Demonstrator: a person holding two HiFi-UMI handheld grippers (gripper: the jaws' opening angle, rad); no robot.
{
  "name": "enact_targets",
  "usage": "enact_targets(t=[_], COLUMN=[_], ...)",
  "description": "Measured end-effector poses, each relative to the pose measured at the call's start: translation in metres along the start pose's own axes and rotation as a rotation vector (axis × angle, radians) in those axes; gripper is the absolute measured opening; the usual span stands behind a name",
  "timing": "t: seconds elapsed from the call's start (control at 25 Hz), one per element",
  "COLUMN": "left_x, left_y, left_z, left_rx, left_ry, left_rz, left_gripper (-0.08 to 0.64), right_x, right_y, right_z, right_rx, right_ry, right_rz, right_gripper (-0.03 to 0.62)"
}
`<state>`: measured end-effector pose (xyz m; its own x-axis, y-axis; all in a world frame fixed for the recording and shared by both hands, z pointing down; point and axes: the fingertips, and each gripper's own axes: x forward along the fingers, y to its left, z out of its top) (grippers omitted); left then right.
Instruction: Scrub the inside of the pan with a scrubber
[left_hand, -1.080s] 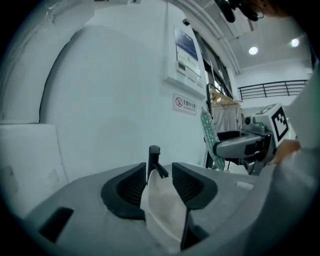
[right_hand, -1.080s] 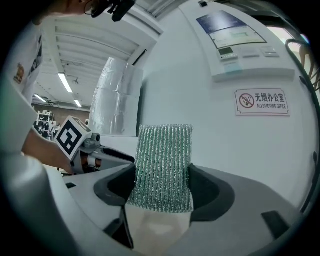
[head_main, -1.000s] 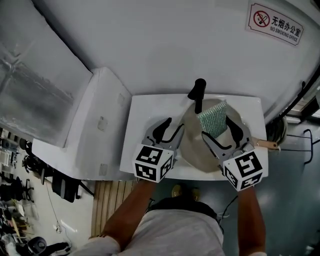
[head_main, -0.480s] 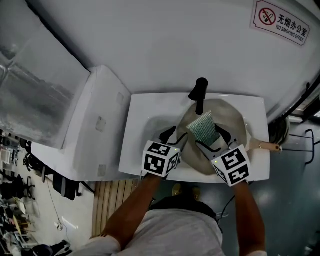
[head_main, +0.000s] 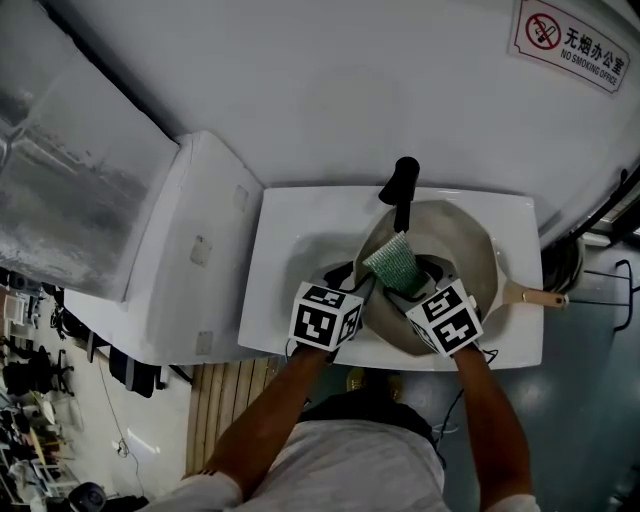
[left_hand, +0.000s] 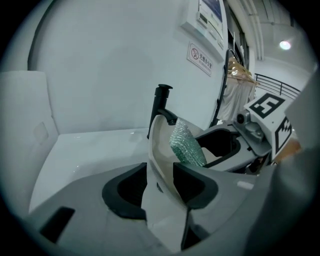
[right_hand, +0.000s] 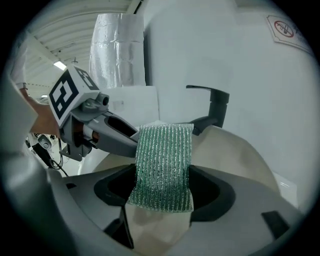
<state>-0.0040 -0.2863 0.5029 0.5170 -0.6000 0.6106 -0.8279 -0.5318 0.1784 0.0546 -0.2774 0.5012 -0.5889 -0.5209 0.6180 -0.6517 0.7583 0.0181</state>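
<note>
A beige pan with a wooden handle lies tilted in the white sink, under the black faucet. My left gripper is at the pan's left rim. In the left gripper view the rim runs between the two black pads of the left gripper, which are closing and touch it. My right gripper is shut on a green mesh scrubber, held over the pan's inside near the left rim. In the right gripper view the scrubber stands up between the right gripper pads, above the pan wall.
A white box-like unit stands against the sink's left side. A no-smoking sign hangs on the wall at upper right. Wooden slats lie on the floor below the sink. The faucet spout reaches over the pan's far rim.
My right gripper has carried the scrubber left and nearer across the pan, close to the left rim. The left gripper has stayed at the rim, shifting slightly right.
</note>
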Motion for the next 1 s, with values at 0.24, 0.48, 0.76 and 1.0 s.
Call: enact_targets(t=[0.24,0.48,0.76,1.0], left_x=[0.004,0.004,0.005,0.004], left_y=[-0.001,0.0,0.001,0.002], left_z=[-0.001,-0.001,-0.001,-0.001], left_rx=[-0.01,-0.022,-0.039,-0.052], left_ry=[0.014,0.019,0.015,0.013], left_rz=[-0.005,0.009,0.017,0.026], left_gripper=[0.147,0.137,0.129,0.121], right_x=[0.021,0.034,0.047,0.052], right_y=[-0.008,-0.009,-0.009,-0.023], right_z=[-0.004,-0.012,-0.013,-0.018], right_rx=[-0.012,-0.033,-0.076,-0.06], right_ry=[0.019,0.062,0.12,0.182], right_rz=[0.013,0.025,0.027,-0.018], right_gripper=[0.339,0.339,0.339,0.338])
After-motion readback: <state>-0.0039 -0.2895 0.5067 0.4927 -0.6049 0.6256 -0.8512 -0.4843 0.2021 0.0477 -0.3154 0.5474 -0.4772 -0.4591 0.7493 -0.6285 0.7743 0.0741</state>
